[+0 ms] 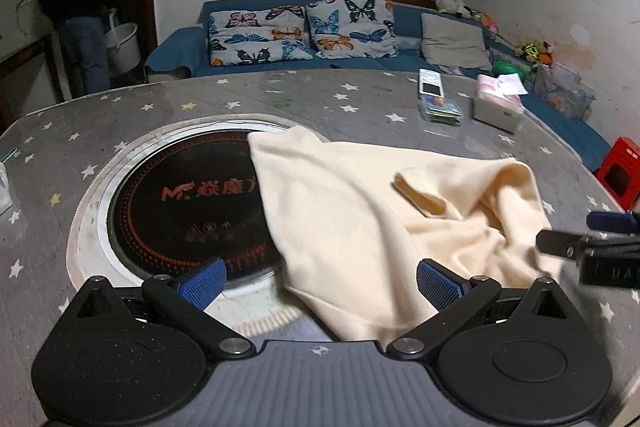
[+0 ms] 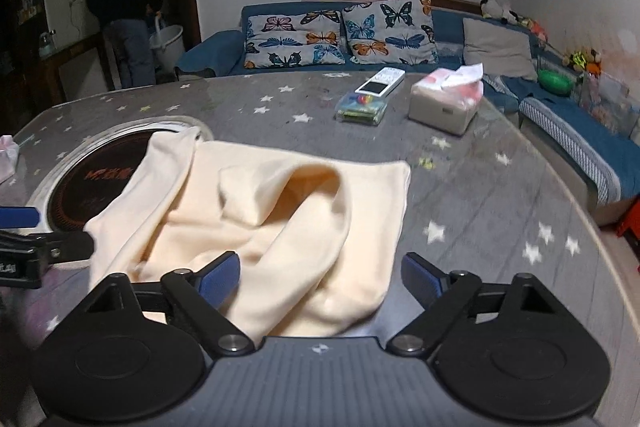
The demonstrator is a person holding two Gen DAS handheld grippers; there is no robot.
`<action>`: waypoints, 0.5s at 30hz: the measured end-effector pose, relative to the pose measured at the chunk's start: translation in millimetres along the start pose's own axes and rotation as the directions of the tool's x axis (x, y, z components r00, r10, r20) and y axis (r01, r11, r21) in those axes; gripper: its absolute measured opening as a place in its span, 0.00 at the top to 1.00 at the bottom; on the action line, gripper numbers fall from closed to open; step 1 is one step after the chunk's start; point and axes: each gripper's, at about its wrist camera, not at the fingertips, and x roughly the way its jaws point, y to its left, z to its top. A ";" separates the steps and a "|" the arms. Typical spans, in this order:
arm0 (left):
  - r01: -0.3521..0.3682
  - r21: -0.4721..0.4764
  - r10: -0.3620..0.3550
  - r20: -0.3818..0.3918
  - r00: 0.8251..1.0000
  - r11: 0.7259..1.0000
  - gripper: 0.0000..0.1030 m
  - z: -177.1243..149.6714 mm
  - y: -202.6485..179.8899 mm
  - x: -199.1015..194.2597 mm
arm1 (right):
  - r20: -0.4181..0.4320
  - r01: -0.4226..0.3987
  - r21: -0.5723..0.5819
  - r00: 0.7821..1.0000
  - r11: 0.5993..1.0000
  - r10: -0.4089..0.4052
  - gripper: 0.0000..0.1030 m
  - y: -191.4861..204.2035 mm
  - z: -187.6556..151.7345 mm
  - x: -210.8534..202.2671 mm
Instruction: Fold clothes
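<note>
A cream garment (image 1: 352, 211) lies crumpled on the grey star-patterned table (image 1: 280, 99), partly over the round black cooktop (image 1: 188, 203). It also shows in the right wrist view (image 2: 272, 219). My left gripper (image 1: 320, 285) is open, its blue pads wide apart, with the near edge of the garment lying between them. My right gripper (image 2: 320, 277) is open over the garment's near right corner. Each gripper shows at the other view's edge: the right one (image 1: 592, 243) at the garment's right side, the left one (image 2: 32, 239) at its left side.
A tissue box (image 2: 444, 103), a remote (image 2: 380, 81) and a clear plastic case (image 2: 360, 109) sit at the table's far right. A blue sofa with butterfly cushions (image 2: 340, 35) stands behind. A person (image 2: 124, 11) stands by a white bucket at the far left.
</note>
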 end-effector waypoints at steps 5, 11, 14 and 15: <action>-0.012 -0.007 0.012 -0.006 1.000 1.000 0.01 9.8 7.4 12.7 | -0.018 0.022 -0.064 1.000 0.998 -0.023 0.23 -3.6 23.9 29.4; -0.014 -0.021 0.014 -0.004 1.000 1.000 0.03 25.2 13.5 29.8 | -0.050 0.019 -0.146 0.998 0.989 -0.027 0.37 3.9 37.8 63.2; -0.006 -0.025 0.006 -0.007 1.000 1.000 0.08 37.2 14.3 43.9 | -0.056 0.012 -0.173 0.998 0.985 -0.021 0.47 8.7 41.0 73.7; -0.001 -0.025 0.001 -0.009 1.000 1.000 0.08 40.7 14.1 48.8 | -0.058 0.007 -0.174 0.998 0.985 -0.017 0.51 9.2 42.5 77.3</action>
